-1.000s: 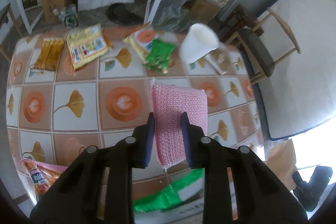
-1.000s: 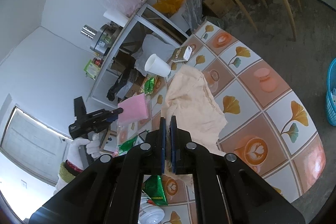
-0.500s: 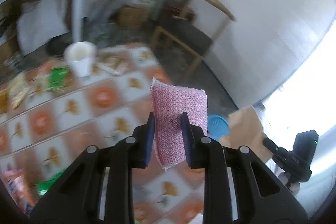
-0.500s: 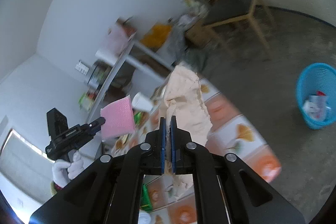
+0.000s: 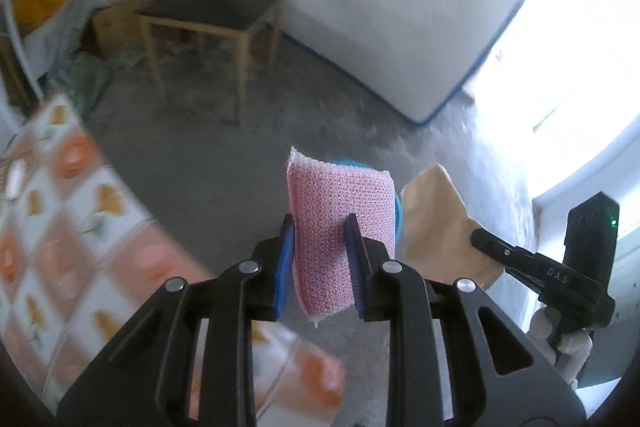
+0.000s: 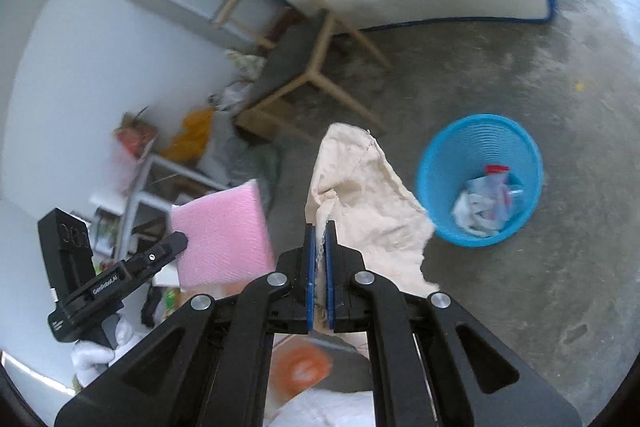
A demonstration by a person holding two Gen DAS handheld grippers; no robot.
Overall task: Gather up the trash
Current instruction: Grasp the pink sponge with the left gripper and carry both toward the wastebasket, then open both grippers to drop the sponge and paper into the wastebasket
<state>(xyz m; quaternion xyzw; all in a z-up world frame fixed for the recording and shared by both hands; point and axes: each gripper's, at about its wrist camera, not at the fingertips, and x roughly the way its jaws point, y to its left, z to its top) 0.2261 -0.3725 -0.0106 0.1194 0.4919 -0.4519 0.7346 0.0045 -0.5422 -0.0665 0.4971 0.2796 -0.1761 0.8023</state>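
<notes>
Left tongs (image 5: 320, 237) clamped on pink mesh scouring sponge (image 5: 340, 223), held in air past the tiled-pattern tabletop (image 5: 60, 227) edge at 8 o'clock. Right tongs (image 6: 319, 247) pinched fully closed on crumpled cream cloth rag (image 6: 368, 203). Blue plastic waste basket (image 6: 480, 147) on grey concrete floor (image 6: 560, 267) at 2 o'clock in right view, trash inside. Wooden chair (image 5: 212, 11) beyond, 11 o'clock.

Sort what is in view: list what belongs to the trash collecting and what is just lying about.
Part of the job:
pink sponge, held in the left gripper
cream cloth, pinched in the right gripper
blue basket, already holding litter

Just lying about:
wooden chair
orange-patterned table
cluttered shelf
</notes>
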